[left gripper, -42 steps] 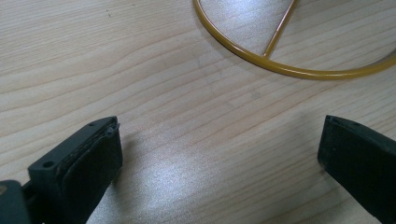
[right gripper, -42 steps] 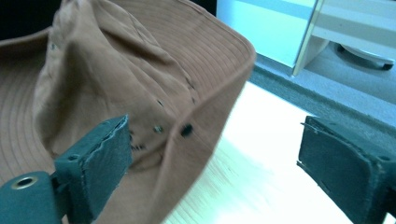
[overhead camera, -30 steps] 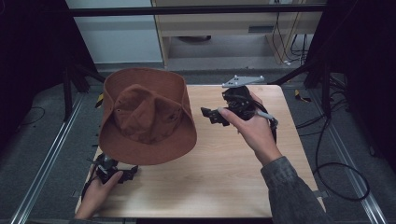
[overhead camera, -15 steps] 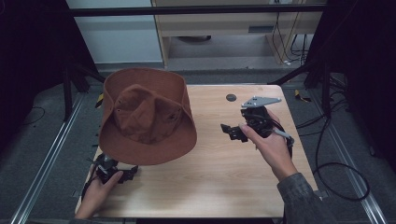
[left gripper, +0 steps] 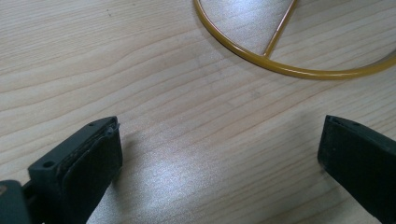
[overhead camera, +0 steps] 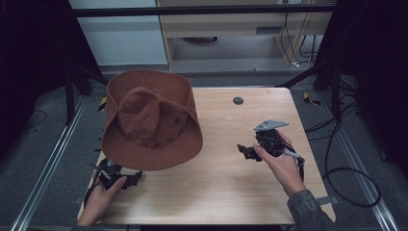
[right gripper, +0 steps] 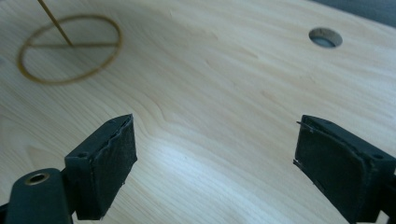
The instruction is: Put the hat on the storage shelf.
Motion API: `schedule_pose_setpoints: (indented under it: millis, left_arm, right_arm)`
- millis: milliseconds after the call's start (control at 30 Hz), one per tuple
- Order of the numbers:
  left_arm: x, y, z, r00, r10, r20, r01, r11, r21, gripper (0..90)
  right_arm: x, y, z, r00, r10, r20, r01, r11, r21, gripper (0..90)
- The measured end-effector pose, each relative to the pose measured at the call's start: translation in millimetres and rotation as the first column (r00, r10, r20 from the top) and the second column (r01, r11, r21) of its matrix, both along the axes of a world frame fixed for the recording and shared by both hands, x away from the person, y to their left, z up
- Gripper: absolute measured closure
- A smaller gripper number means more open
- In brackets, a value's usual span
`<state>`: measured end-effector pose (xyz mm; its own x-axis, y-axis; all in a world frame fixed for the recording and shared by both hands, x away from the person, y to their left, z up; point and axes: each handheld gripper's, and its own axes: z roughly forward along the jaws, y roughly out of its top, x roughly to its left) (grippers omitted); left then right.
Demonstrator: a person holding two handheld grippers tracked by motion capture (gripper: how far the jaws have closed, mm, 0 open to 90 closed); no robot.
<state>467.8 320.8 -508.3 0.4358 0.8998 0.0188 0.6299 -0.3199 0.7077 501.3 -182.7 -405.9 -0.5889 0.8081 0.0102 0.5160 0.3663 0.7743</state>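
Well ahead and to the left of the right gripper (overhead camera: 246,152), the brown brimmed hat (overhead camera: 150,120) sits raised above the wooden table (overhead camera: 226,192), apparently perched on a thin brass-coloured wire stand whose ring base (right gripper: 70,49) lies flat on the wood. This gripper hovers over bare table with its jaws spread wide and nothing between them. The left gripper (overhead camera: 119,177) rests low at the near edge, just under the hat's front brim, jaws likewise wide and empty, with the ring base (left gripper: 289,65) just beyond its tips.

The hat looks like the thing to be taken next. To do that well, I would bring the right gripper in level with the brim, pinch the brim edge rather than the soft crown, and lift straight up so the stand does not tip. The left gripper could steady the ring base or take the opposite brim. The felt will likely flex, so a deep bite seems wise.
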Motion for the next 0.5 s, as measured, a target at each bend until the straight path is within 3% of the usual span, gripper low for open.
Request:
schedule_pose_setpoints:
  millis: [167,500]
  left_arm:
    - [-0.1,-0.1,0.0,1.0,0.001,0.0,-0.001,1.0,-0.001,0.0]
    - [-0.1,-0.1,-0.1,1.0,0.0,0.0,0.0,1.0,-0.001,0.0]
  right_arm:
    - [-2.3,-3.1,-21.0,0.9998,-0.017,-0.008,0.017,0.9992,-0.036,13.2]
    - [-9.1,-11.9,-65.1,0.9971,-0.048,-0.059,0.047,0.9986,-0.022,14.4]
